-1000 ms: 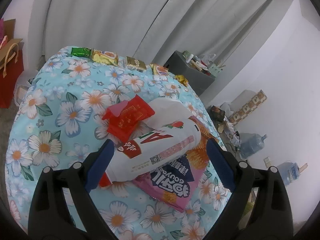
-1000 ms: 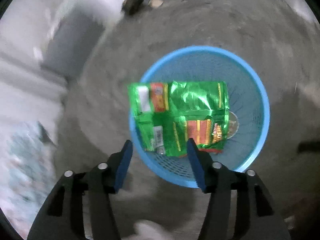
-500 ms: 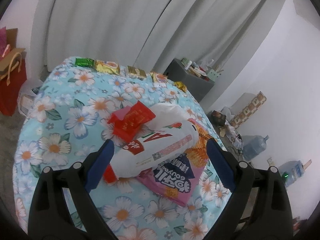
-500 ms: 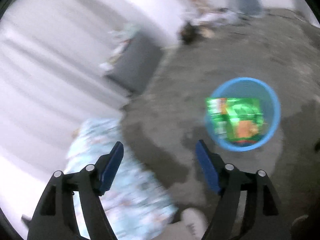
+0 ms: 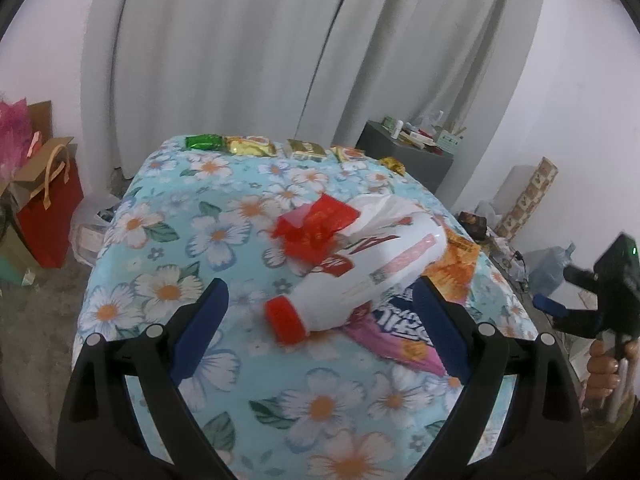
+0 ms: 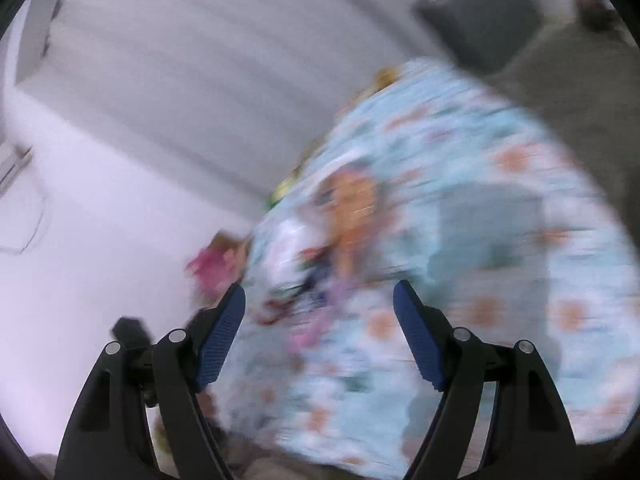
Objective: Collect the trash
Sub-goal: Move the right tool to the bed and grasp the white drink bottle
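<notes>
The white bottle with its red cap lies on its side near the middle of the flowered tablecloth, cap end toward me, resting across a pink snack bag and an orange wrapper, with a red packet and crumpled white tissue against its far end. My left gripper hangs just over the bottle with its jaws spread wide, one blue pad on each side and neither touching it. Along the far edge of the cloth I see a row of small wrappers, green at the left, then gold. My right gripper has just been opening and stands wide with nothing between the pads; its view is badly smeared, so I only make out the blurred cloth beneath it. In the left view it shows at the table's right edge, held by a hand.
</notes>
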Demonstrator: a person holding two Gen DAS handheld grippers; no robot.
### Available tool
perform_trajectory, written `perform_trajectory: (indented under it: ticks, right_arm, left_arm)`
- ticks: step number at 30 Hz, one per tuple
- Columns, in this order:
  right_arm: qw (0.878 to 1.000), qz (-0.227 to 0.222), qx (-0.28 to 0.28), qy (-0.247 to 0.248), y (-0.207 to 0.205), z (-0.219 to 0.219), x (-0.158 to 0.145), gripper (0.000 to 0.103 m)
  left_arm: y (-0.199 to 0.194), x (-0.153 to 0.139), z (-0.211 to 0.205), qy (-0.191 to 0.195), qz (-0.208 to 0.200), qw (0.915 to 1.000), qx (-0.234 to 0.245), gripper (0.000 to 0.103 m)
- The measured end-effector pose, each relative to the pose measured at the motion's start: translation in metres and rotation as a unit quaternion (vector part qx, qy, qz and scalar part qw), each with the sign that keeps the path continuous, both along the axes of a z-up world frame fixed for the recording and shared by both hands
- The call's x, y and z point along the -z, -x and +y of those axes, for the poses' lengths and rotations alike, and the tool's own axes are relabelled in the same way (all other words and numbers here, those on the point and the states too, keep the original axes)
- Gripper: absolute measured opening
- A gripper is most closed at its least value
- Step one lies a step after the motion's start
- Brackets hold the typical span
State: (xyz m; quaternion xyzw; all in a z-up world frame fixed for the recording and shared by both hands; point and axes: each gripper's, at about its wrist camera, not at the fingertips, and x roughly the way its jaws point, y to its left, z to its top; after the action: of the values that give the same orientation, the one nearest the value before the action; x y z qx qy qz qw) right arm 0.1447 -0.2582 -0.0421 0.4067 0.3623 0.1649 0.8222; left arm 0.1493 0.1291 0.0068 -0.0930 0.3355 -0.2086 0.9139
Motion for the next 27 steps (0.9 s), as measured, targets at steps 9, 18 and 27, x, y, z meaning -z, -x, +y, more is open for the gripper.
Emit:
perform_trajectory:
  ticks: [9, 18, 27]
  right_arm:
    - [0.993, 0.100, -0.021, -0.052, -0.095, 0.077, 0.035, 0.074]
    - [0.989, 0.129, 0.011, -0.069, -0.101, 0.081, 0.065, 0.074]
    - [0.989, 0.134, 0.001, -0.062, -0.096, 0.087, 0.067, 0.074]
  left_arm:
    - [-0.035, 0.017, 0.011, 0.097, 0.040, 0.9943, 0.020, 0.089]
    - [-0.065, 0.047, -0.014, 0.106, 0.108, 0.9857, 0.074, 0.063]
    - [-0.034, 0.042, -0.029, 0.140, 0.122, 0.9680, 0.169, 0.059]
